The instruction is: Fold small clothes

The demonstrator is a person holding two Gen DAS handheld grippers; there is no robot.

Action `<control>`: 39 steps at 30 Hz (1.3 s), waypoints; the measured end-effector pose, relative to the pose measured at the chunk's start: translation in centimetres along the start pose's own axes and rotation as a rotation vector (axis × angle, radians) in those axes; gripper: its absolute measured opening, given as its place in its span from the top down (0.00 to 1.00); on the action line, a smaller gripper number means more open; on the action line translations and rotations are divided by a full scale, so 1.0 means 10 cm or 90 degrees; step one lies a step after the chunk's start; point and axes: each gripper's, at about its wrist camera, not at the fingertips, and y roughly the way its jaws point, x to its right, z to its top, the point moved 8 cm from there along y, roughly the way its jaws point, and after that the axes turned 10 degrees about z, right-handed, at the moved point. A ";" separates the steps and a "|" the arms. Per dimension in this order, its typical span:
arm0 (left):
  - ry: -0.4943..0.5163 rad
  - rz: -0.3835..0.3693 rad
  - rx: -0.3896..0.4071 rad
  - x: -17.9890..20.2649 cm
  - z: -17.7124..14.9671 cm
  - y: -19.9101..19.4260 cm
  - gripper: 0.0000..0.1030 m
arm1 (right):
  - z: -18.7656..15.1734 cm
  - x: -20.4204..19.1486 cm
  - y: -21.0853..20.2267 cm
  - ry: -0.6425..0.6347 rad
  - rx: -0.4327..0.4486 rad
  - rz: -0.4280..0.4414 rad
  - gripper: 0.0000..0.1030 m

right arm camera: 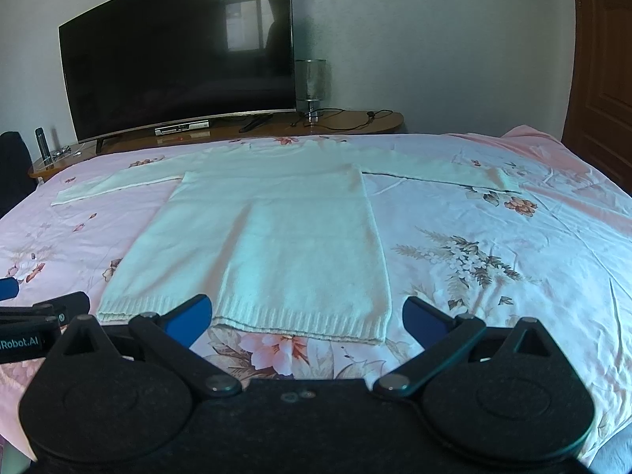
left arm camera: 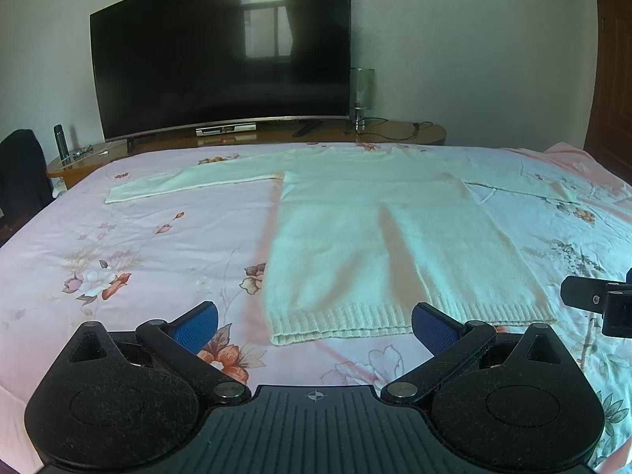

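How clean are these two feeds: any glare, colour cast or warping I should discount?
Left wrist view: fisheye bends the TV and the bed edge; a window reflection shows on the dark screen; the sweater looks greenish; corners darken. Right wrist view: same warping, a reflection on the TV, the sweater tinted too, with sharp knit ribbing at its hem.

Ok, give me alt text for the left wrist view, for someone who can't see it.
A white knit sweater lies flat on a floral pink bedsheet, sleeves spread wide, hem nearest the camera. The open left gripper hovers just short of the hem, holding nothing. Behind the bed, a dark television stands on a wooden stand.
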 end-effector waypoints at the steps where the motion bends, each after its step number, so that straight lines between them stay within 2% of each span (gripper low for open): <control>1: -0.001 0.000 0.000 0.00 0.00 0.00 0.00 | 0.00 0.00 0.00 0.000 0.000 0.000 0.00; 8: -0.008 -0.007 -0.006 -0.01 0.00 0.02 0.00 | -0.01 -0.01 0.02 -0.002 -0.004 0.005 0.00; 13: -0.032 -0.042 -0.057 0.05 0.01 0.26 0.00 | -0.02 0.13 0.07 0.013 -0.015 -0.003 0.00; 14: -0.039 -0.045 -0.073 0.05 0.01 0.35 0.00 | -0.01 0.23 0.08 0.028 -0.013 -0.012 0.00; 15: -0.043 -0.082 -0.100 0.10 0.01 0.49 0.00 | 0.00 0.33 0.08 0.039 -0.008 -0.025 0.00; 17: -0.051 -0.115 -0.130 0.14 -0.01 0.70 0.00 | 0.04 0.57 0.09 0.050 0.004 -0.075 0.02; 19: -0.051 -0.100 -0.119 0.13 0.05 0.90 0.00 | 0.07 0.81 0.14 0.048 0.000 -0.116 0.05; 22: -0.064 -0.075 -0.098 0.10 0.24 1.22 0.00 | 0.16 1.23 0.24 0.087 0.000 -0.133 0.07; 24: -0.076 -0.071 -0.100 0.11 0.40 1.51 0.00 | 0.24 1.54 0.34 0.135 0.007 -0.129 0.13; 25: -0.078 -0.078 -0.118 0.12 0.46 1.66 0.00 | 0.28 1.68 0.40 0.157 0.013 -0.129 0.20; 27: -0.091 -0.109 -0.151 0.16 0.58 2.02 0.00 | 0.39 2.00 0.58 0.199 0.021 -0.133 0.42; 28: -0.095 -0.111 -0.144 0.17 0.66 2.14 0.00 | 0.46 2.16 0.68 0.219 0.022 -0.134 0.59; 29: -0.091 -0.095 -0.131 0.16 0.74 2.28 0.00 | 0.53 2.33 0.79 0.240 0.031 -0.133 0.67; 32: -0.087 -0.026 -0.075 0.10 1.01 2.65 0.00 | 0.76 2.84 1.13 0.302 0.072 -0.117 0.67; 34: -0.115 0.011 -0.054 -0.01 1.14 2.89 0.00 | 0.89 3.22 1.40 0.362 0.101 -0.100 0.68; 36: -0.130 0.060 -0.057 -0.11 1.20 3.14 0.00 | 0.98 3.64 1.67 0.432 0.131 -0.090 0.70; 39: -0.164 0.063 -0.096 -0.22 1.21 3.45 0.00 | 1.00 4.18 2.04 0.529 0.158 -0.091 0.75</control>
